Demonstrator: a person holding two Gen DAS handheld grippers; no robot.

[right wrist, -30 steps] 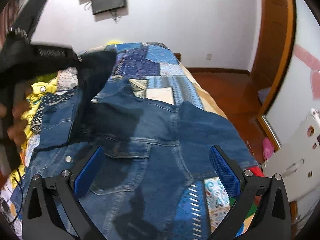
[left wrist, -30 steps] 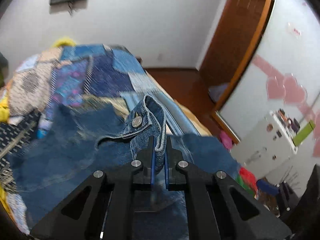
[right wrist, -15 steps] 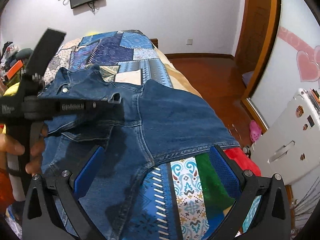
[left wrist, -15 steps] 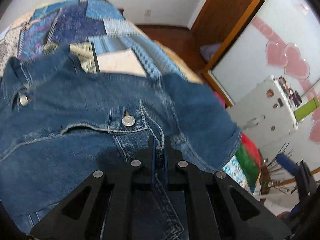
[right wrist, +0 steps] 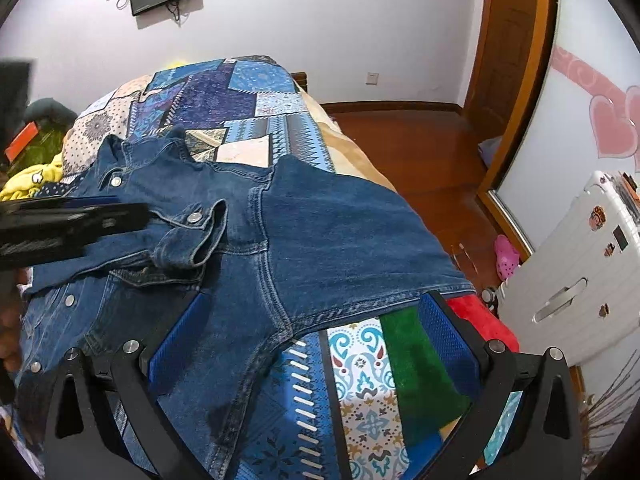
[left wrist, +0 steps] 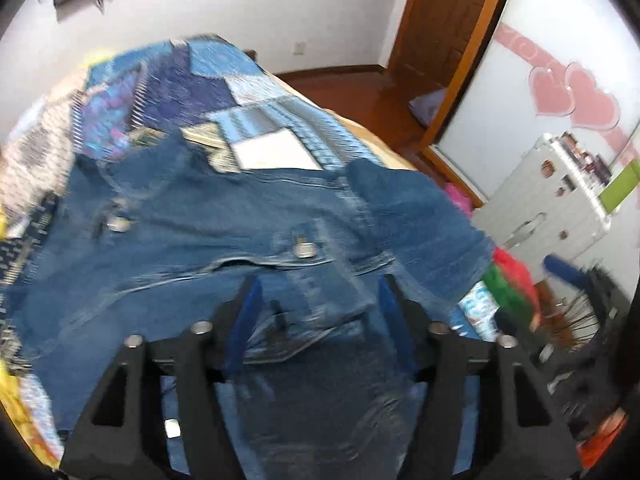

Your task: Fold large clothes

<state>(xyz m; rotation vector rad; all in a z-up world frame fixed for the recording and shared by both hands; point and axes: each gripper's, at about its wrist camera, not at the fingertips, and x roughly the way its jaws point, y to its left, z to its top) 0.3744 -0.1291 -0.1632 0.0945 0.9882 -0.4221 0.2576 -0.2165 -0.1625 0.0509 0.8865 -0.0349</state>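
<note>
The denim jacket point(right wrist: 320, 240) lay spread on the bed point(right wrist: 240, 96), one sleeve reaching the bed's right edge. The left tongs point(left wrist: 316, 312) were opening, letting go of a folded flap. The right tongs point(right wrist: 312, 344) hung spread and empty. Next, I think, that sleeve needs folding in.
</note>
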